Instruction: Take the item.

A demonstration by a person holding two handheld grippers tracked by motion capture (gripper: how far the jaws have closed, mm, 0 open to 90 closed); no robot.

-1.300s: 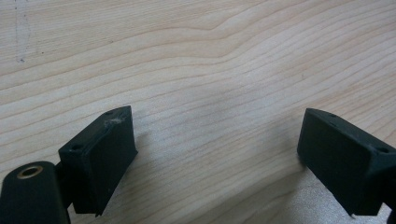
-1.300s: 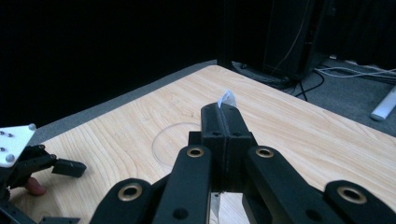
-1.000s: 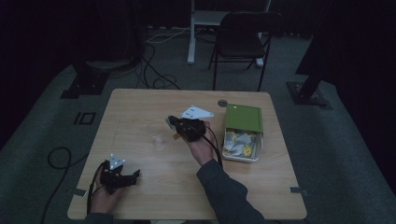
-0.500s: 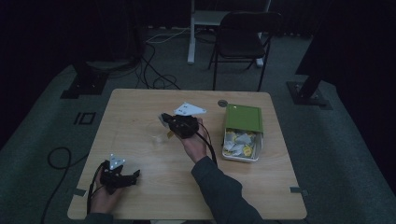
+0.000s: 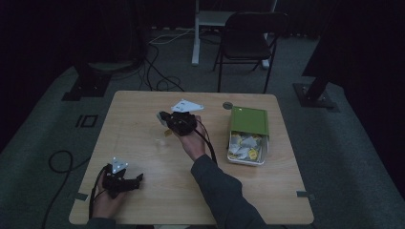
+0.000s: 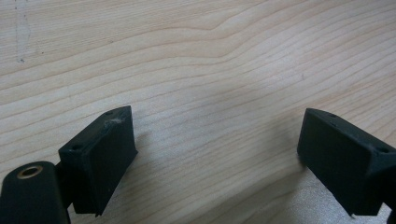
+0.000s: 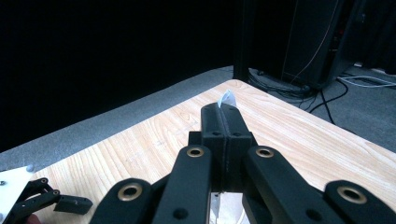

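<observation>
My right gripper (image 5: 164,117) is held above the middle of the table, its jaws pressed together on a thin pale packet (image 7: 227,99) whose tip pokes out past the fingertips. In the high view a yellowish bit of the packet (image 5: 167,132) hangs below the jaws. In its own view the right gripper (image 7: 224,116) points toward the table's far left corner. My left gripper (image 5: 136,179) rests near the front left edge, and in its own view the left gripper (image 6: 215,154) has its jaws wide apart over bare wood, with nothing between them.
A green box (image 5: 248,120) with its lid swung back stands at the right of the wooden table (image 5: 143,105) and holds several pale and yellow packets (image 5: 246,145). A small round disc (image 5: 227,105) lies behind it. A black chair (image 5: 250,43) stands beyond the table.
My right gripper has moved left and a little farther from the box, carrying the packet. The left gripper has stayed put.
</observation>
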